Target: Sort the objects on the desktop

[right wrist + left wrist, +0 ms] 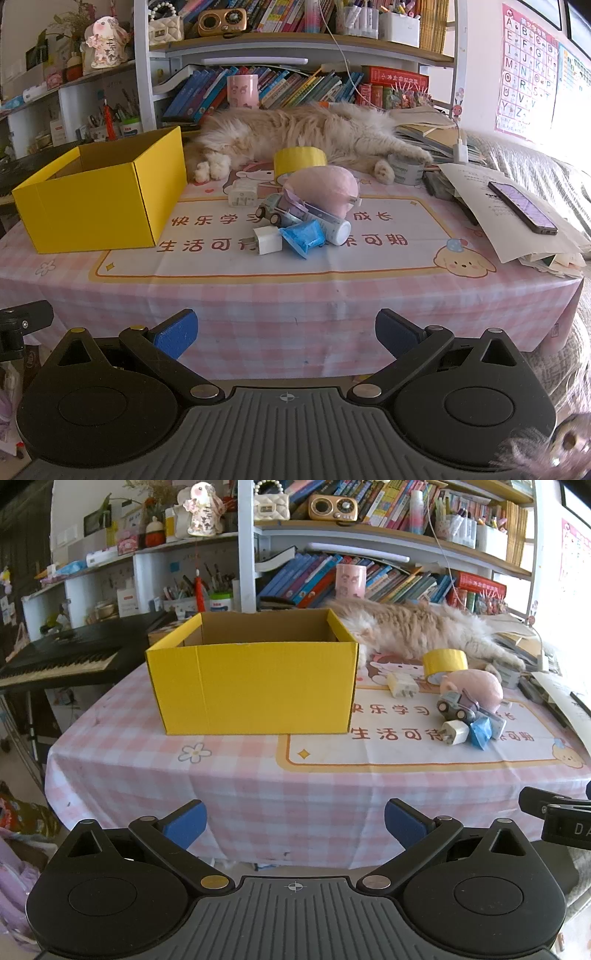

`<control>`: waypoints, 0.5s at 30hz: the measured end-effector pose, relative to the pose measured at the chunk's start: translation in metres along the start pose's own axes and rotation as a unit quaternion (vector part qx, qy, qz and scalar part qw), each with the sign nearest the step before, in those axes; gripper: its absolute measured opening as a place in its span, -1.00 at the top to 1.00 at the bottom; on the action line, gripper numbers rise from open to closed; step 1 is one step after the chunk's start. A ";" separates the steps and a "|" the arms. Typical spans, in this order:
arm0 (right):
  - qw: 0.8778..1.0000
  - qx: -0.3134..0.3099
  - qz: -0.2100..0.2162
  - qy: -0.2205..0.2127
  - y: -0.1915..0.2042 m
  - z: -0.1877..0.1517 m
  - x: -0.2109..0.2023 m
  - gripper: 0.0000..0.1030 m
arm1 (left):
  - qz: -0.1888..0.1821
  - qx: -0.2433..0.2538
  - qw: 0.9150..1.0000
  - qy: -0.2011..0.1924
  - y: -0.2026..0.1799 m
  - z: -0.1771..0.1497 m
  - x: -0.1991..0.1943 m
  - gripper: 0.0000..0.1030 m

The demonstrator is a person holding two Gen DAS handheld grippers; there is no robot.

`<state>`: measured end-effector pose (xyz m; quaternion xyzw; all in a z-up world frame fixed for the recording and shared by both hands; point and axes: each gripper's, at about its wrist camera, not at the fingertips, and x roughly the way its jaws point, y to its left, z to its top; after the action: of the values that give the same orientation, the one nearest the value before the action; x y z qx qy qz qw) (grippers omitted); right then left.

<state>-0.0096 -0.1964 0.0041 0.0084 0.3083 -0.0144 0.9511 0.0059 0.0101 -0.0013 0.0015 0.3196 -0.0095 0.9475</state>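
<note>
Left wrist view alone shows a black keyboard (70,653) at 9 o'clock of the yellow box (255,686). Right wrist view alone shows a phone (522,206) lying on loose papers (517,229) at 3 o'clock, plus an alphabet poster (526,70) on the wall.

Both grippers hang off the table's near edge, over the draped cloth. Left gripper (295,825): blue pads spread wide, nothing btwn them. Right gripper (286,334): same, fingers apart, empty.

Box is corrugated cardboard, rectangular, open top, brown inside; what's in it can't be seen from either view. It stands on the pink-checked tablecloth (258,306), left of the pile.

Pile sits at 12 o'clock from the right gripper, 2 o'clock from the left: white cube charger (266,240) touching a crinkly blue packet (303,238); white tube (332,225) just beside the packet; small toy car (273,210) behind; soft pink plush (325,188) touching the car & tube. A second white charger (242,194) lies near, at 11 o'clock of the pile. Yellow tape roll (299,160) stands on edge behind the plush. Fluffy cat (306,129) lies stretched along the back, in front of a bookshelf (295,48). Grey tape roll (406,170) near its hind paw.
</note>
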 end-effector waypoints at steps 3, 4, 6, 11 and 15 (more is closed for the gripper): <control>1.000 0.000 0.000 -0.001 0.000 0.001 0.000 -1.00 | 0.000 0.002 1.000 0.000 0.000 0.002 0.001 -1.00; 1.000 0.000 -0.001 -0.001 0.000 0.001 0.001 -1.00 | 0.000 0.002 1.000 -0.001 0.000 0.002 0.002 -1.00; 1.000 0.001 -0.002 -0.001 0.000 0.002 0.003 -1.00 | -0.001 0.004 1.000 0.000 0.001 0.005 0.004 -1.00; 1.000 0.001 -0.005 -0.003 0.001 0.004 0.004 -1.00 | -0.003 0.005 1.000 -0.001 0.001 0.006 0.006 -1.00; 1.000 0.002 -0.008 -0.002 0.000 0.004 0.004 -1.00 | -0.008 0.009 1.000 0.000 -0.001 0.007 0.008 -1.00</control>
<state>-0.0035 -0.1969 0.0051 0.0082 0.3061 -0.0230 0.9517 0.0160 0.0087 -0.0009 0.0073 0.3191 -0.0198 0.9475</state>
